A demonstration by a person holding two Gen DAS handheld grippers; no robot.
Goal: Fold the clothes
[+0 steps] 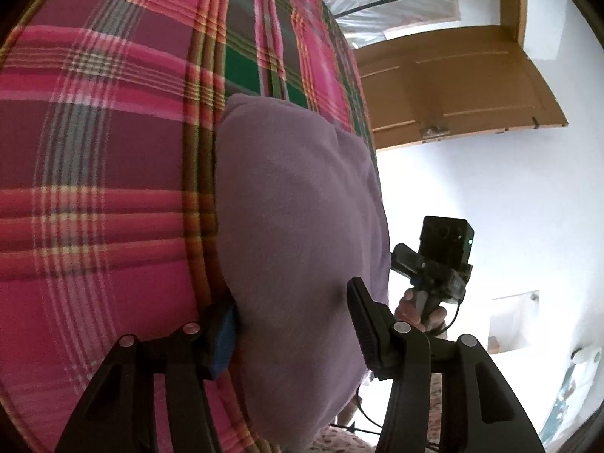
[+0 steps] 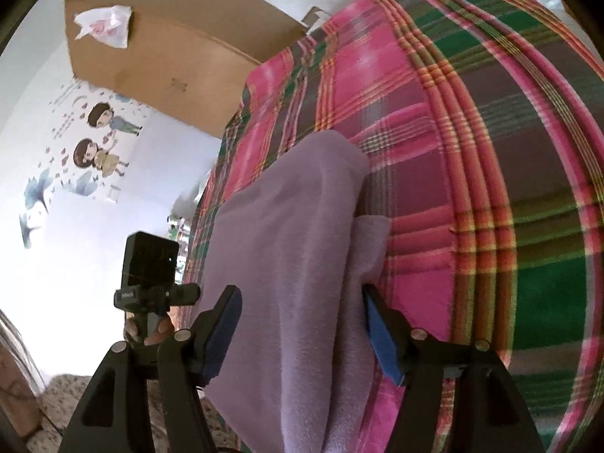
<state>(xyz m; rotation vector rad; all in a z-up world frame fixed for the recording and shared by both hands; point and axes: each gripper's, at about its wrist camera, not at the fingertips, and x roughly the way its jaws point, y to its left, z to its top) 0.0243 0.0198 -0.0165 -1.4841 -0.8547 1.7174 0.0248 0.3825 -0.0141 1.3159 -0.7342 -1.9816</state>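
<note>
Lilac fleece garment (image 1: 298,226) sits folded on the plaid bedspread (image 1: 105,158) — left gripper (image 1: 290,324) and right gripper (image 2: 302,324) straddle it, jaws apart, probably squaring its edges.

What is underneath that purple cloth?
The purple cloth lies on a pink and green checked blanket, which shows all around it. Whatever the cloth's folds cover is hidden, as is whatever lies beneath the blanket.
</note>
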